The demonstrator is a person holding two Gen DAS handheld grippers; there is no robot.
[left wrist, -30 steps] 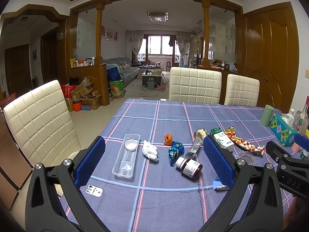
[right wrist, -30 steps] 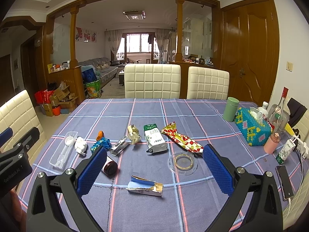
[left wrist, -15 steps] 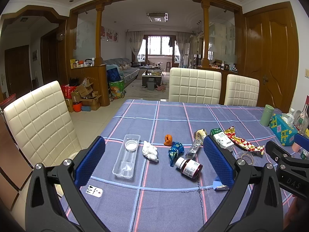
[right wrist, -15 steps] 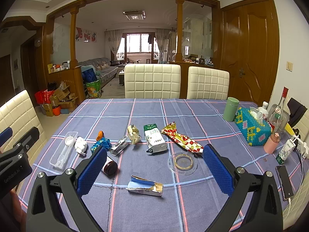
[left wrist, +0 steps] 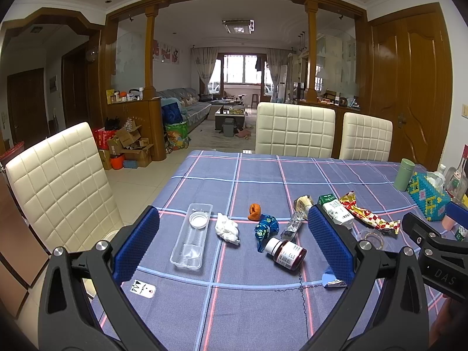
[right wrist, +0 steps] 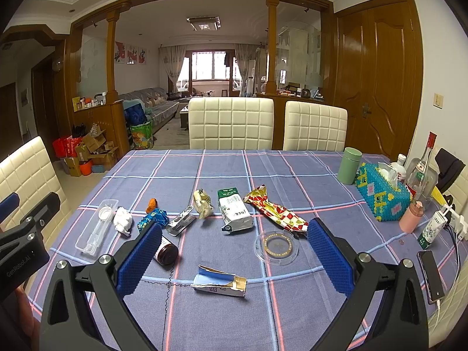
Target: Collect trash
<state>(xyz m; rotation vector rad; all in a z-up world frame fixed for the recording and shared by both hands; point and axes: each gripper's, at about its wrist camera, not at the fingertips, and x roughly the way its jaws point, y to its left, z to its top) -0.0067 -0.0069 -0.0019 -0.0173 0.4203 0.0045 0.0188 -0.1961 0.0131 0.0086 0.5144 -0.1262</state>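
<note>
The trash lies scattered across the middle of the table (right wrist: 222,316), on a blue plaid cloth. Nearest the right gripper (right wrist: 232,256) is a flattened blue carton (right wrist: 218,281), with a clear round lid (right wrist: 276,246) just beyond it. Farther back sit a white and green milk carton (right wrist: 234,212), a red and gold wrapper (right wrist: 275,212), a crumpled yellowish wrapper (right wrist: 202,204) and a silver foil wrapper (right wrist: 181,222). Toward the left are a brown pill bottle (left wrist: 286,253) on its side, a blue wrapper (left wrist: 265,228), an orange scrap (left wrist: 254,211), a white tissue wad (left wrist: 226,228) and a clear plastic tray (left wrist: 191,237) holding a white cap (left wrist: 198,220). A small printed tag (left wrist: 142,288) lies near the table's front edge. The left gripper (left wrist: 233,247) hangs above the table with fingers spread wide and empty; the right gripper's fingers are likewise wide apart, holding nothing
</note>
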